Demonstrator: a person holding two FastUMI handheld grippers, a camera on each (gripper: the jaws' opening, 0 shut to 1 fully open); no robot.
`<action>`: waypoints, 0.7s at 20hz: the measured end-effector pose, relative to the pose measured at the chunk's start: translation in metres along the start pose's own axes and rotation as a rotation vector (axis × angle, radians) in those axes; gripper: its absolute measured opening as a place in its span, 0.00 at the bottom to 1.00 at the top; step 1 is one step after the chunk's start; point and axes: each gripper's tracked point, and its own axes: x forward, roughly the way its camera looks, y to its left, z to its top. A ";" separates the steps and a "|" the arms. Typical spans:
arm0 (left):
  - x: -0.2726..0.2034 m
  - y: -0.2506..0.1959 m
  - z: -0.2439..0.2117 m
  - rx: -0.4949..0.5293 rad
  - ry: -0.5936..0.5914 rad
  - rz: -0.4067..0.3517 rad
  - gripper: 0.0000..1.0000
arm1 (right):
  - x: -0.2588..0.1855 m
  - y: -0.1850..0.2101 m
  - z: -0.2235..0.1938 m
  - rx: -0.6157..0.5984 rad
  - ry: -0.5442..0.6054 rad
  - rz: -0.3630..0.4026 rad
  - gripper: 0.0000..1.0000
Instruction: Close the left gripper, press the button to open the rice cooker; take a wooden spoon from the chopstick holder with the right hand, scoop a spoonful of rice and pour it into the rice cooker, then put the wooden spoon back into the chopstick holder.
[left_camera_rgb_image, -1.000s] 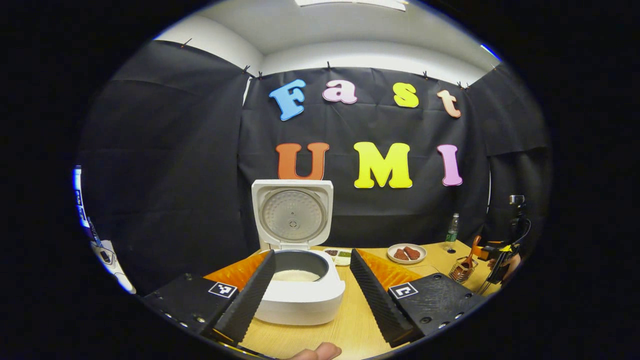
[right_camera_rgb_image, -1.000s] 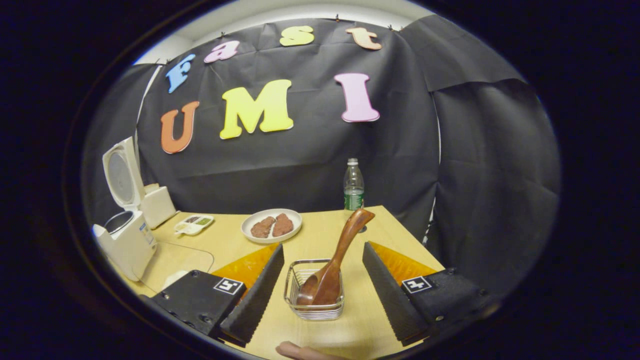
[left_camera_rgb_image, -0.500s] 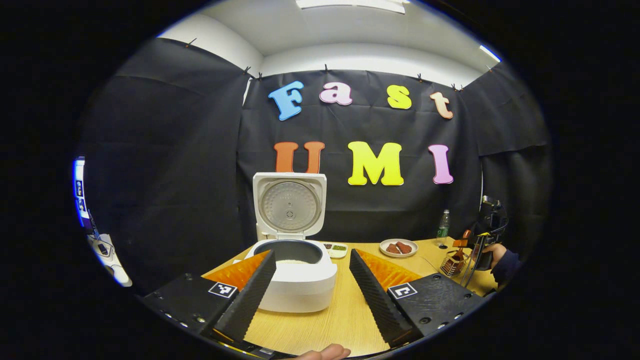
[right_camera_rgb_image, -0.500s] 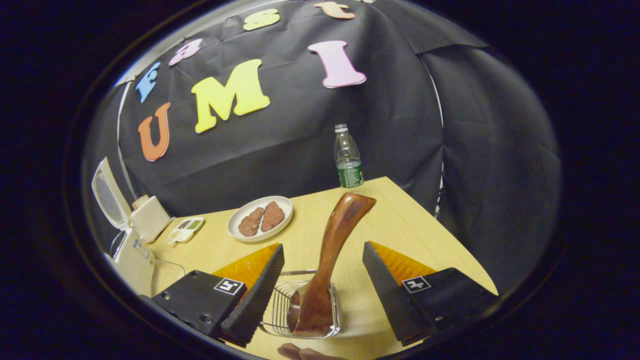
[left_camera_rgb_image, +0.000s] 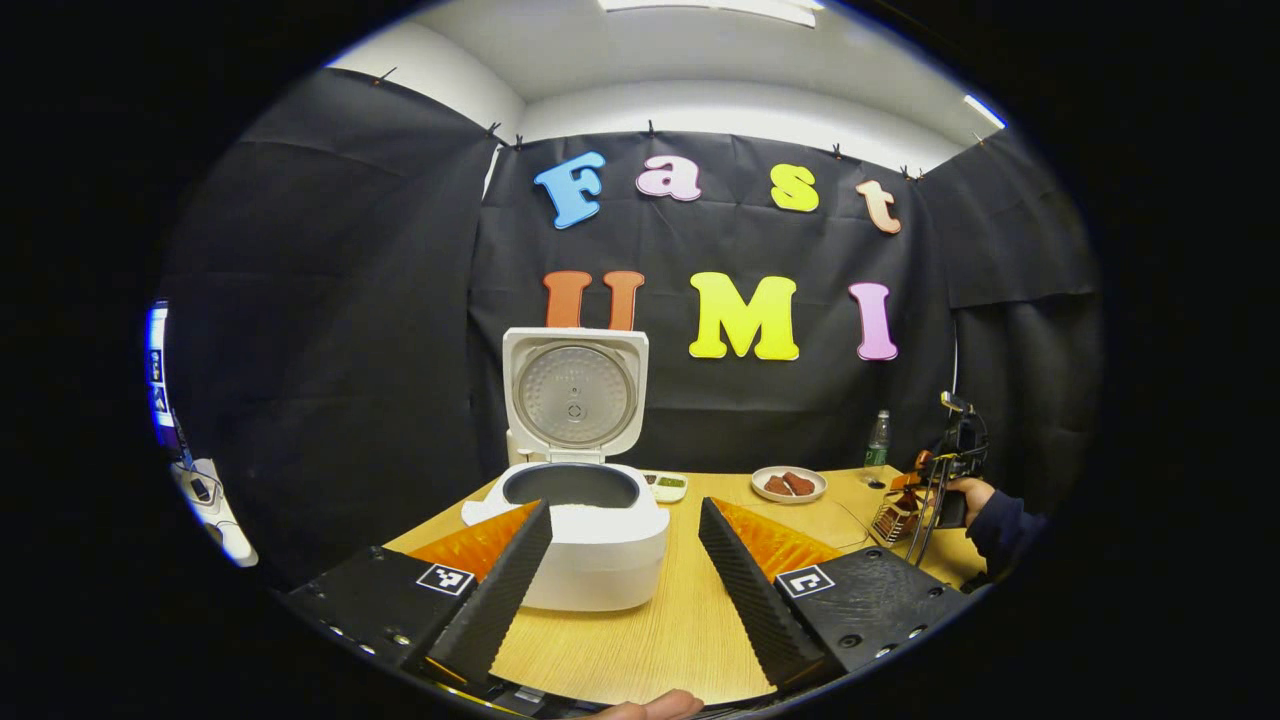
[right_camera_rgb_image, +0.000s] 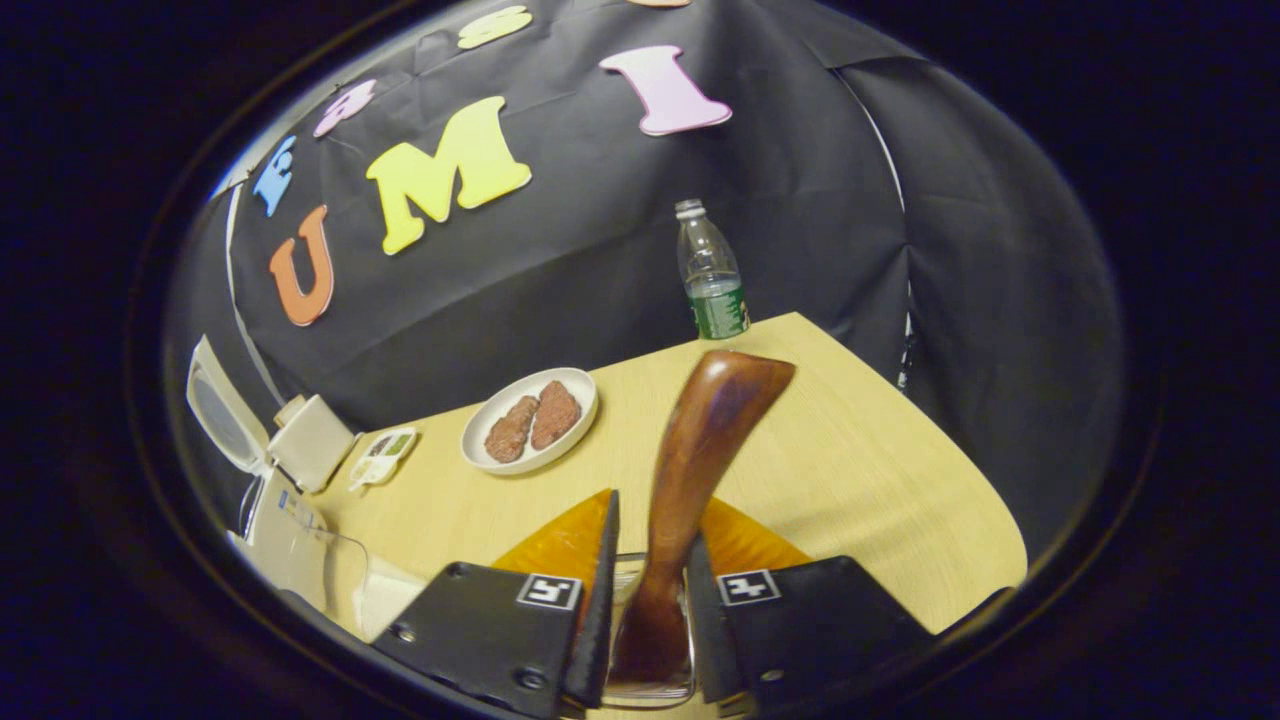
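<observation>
The white rice cooker (left_camera_rgb_image: 590, 545) stands on the wooden table with its lid (left_camera_rgb_image: 574, 395) raised upright. My left gripper (left_camera_rgb_image: 620, 600) hangs open in front of it, a short way back from the pot, holding nothing. In the right gripper view the brown wooden spoon (right_camera_rgb_image: 700, 460) stands bowl-down in the wire chopstick holder (right_camera_rgb_image: 650, 692), handle leaning up and to the right. My right gripper (right_camera_rgb_image: 648, 620) is shut on the lower handle, one finger on each side. The left gripper view shows that gripper (left_camera_rgb_image: 945, 470) far right, over the holder (left_camera_rgb_image: 890, 515).
A white plate (right_camera_rgb_image: 530, 420) with two brown pieces sits mid-table. A small sauce dish (right_camera_rgb_image: 383, 455) and a white box (right_camera_rgb_image: 312, 440) lie near the cooker (right_camera_rgb_image: 270, 510). A water bottle (right_camera_rgb_image: 712, 275) stands at the back edge. A sleeve (left_camera_rgb_image: 1005, 525) shows at right.
My right gripper has dropped over the holder and its fingers have shut on the spoon handle. The left gripper has drawn back from the rice cooker, still open.
</observation>
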 end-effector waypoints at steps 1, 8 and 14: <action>-0.003 0.000 -0.003 0.006 0.003 0.000 0.94 | -0.002 0.000 0.004 0.019 -0.006 0.009 0.23; -0.012 0.010 -0.014 0.009 0.001 -0.001 0.94 | -0.039 0.013 0.025 -0.015 -0.117 0.005 0.14; -0.018 0.022 -0.027 -0.021 0.009 0.004 0.94 | -0.090 0.034 0.058 -0.175 -0.262 -0.061 0.12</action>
